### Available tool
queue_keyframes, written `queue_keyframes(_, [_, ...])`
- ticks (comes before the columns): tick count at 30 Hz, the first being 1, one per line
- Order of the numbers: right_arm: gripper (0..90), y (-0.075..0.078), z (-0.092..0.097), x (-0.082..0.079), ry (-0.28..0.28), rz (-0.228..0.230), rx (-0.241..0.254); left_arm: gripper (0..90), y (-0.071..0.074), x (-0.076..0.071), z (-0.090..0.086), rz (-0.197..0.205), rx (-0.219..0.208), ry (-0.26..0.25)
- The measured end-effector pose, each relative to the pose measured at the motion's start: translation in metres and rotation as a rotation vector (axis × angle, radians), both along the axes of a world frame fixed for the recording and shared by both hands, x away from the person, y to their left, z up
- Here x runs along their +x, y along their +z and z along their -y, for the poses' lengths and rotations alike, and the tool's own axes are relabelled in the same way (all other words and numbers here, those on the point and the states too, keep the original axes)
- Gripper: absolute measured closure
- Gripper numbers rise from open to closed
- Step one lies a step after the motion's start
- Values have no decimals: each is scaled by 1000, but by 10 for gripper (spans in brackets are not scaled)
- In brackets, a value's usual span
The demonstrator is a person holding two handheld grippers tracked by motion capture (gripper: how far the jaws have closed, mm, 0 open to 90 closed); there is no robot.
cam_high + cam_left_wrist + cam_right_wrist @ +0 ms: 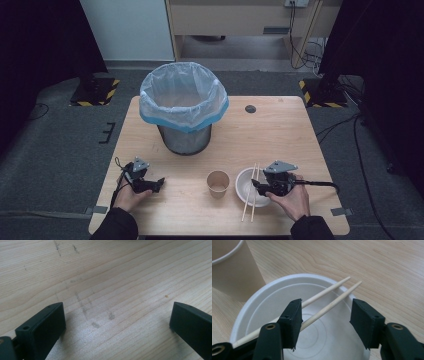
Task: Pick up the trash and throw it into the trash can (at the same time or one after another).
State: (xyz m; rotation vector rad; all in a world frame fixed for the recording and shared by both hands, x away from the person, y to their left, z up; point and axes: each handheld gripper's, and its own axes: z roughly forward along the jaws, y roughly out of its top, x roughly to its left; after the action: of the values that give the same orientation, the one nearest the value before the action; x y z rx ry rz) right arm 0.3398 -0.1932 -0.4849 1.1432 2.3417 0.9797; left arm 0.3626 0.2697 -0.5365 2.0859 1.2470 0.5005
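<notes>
Right tool (325,315) low over chopsticks (329,298)

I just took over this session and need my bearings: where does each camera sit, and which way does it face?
High view: above the person's side, facing forward and down on the table; both forearms show.
Left gripper view: on the left gripper, facing bare wood between open jaws.
Right gripper view: on the right gripper, facing the chopsticks across the white bowl.
High and right gripper views share the paper cup.

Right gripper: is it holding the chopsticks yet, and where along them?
Not yet. The right gripper is open around one of the chopsticks, near mid-length, over the bowl.
</notes>
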Motion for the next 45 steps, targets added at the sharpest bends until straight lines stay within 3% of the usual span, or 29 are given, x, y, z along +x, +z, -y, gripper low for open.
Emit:
queue_keyframes(9, [507, 2, 2, 0, 10, -11, -26, 0, 0, 0, 0, 0, 0, 0])
queue_keyframes(12, [505, -1, 4, 1, -13, -33, 3, 0, 0, 0, 0, 0, 0, 0])
queue_keyframes(16, [512, -3, 7, 2, -25, -45, 3, 0, 0, 0, 0, 0, 0, 0])
queue_keyframes(34, [642, 0, 12, 5, -1, -46, -20, 0, 0, 0, 0, 0, -1, 0])
queue_keyframes(45, [657, -2, 10, 5, -11, -64, -35, 0, 0, 0, 0, 0, 0, 0])
